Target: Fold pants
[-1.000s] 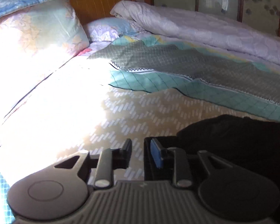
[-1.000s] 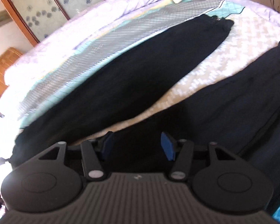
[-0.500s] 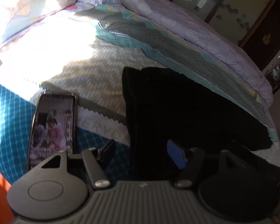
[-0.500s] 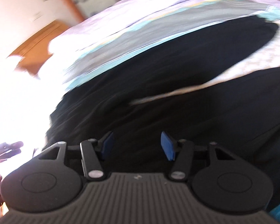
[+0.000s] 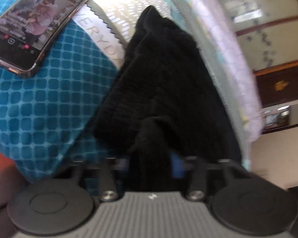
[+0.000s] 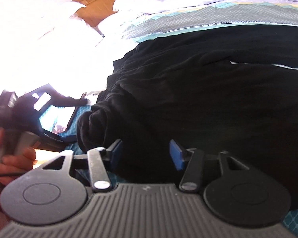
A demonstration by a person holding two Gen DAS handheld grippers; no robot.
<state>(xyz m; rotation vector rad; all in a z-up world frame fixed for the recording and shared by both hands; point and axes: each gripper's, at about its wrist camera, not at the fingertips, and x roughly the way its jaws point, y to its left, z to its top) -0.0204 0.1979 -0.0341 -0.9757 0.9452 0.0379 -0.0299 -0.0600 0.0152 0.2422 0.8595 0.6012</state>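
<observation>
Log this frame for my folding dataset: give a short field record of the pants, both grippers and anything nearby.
pants: black pants, spread on the bed
left gripper: left gripper shut on a pinched fold of the pants, jaws just closed
right gripper: right gripper jaws just narrowed, pants edge between them, grip unclear
nearby: phone, screen lit, on the blue quilt beside the pants

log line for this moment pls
left tool: shut on black pants | right tool: jaws just closing, pants between, not gripped | phone: on bed, beside pants
</observation>
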